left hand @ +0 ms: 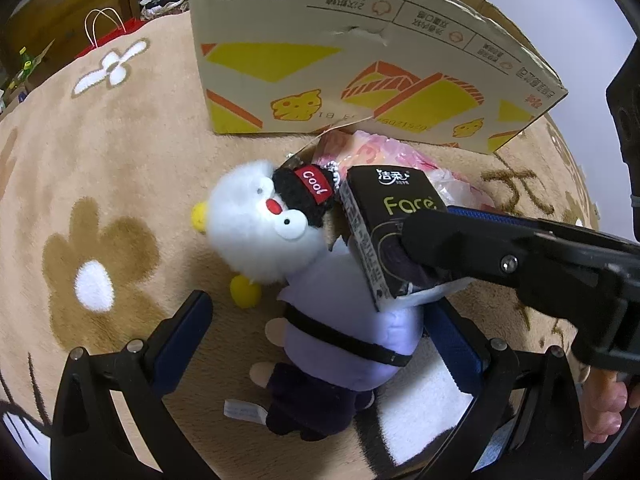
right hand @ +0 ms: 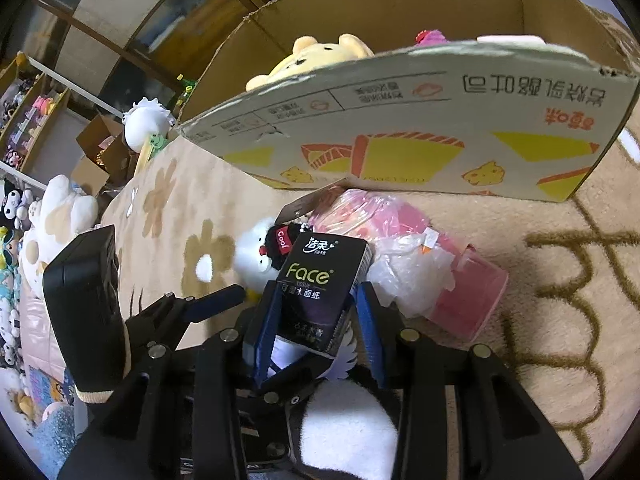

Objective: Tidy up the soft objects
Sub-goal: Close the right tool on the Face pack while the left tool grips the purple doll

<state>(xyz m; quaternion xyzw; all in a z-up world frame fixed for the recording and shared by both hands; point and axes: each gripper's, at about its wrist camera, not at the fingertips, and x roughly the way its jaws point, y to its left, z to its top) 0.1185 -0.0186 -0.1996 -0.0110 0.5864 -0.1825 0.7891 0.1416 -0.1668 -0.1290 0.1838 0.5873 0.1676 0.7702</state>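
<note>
A white-headed plush duck [left hand: 260,216] in a black "Cool" cap and lilac shirt lies on the beige flower rug [left hand: 100,160]. My left gripper [left hand: 320,308] is open and straddles the duck's body; its left pad stands clear of the toy. A black "Face" tissue pack [right hand: 308,284] sits tilted over the duck's shoulder, with my right gripper [right hand: 316,300] shut on its lower half, a blue pad pressing each side. In the left wrist view the right gripper [left hand: 424,224] reaches in from the right with the tissue pack [left hand: 384,220].
An open cardboard box [right hand: 400,128] stands just beyond, with a yellow plush bear [right hand: 320,56] inside. A pink plastic-wrapped bundle [right hand: 400,240] lies against the box's base. Shelves and more plush toys [right hand: 52,216] line the far left. A person's fingers [left hand: 604,408] show at lower right.
</note>
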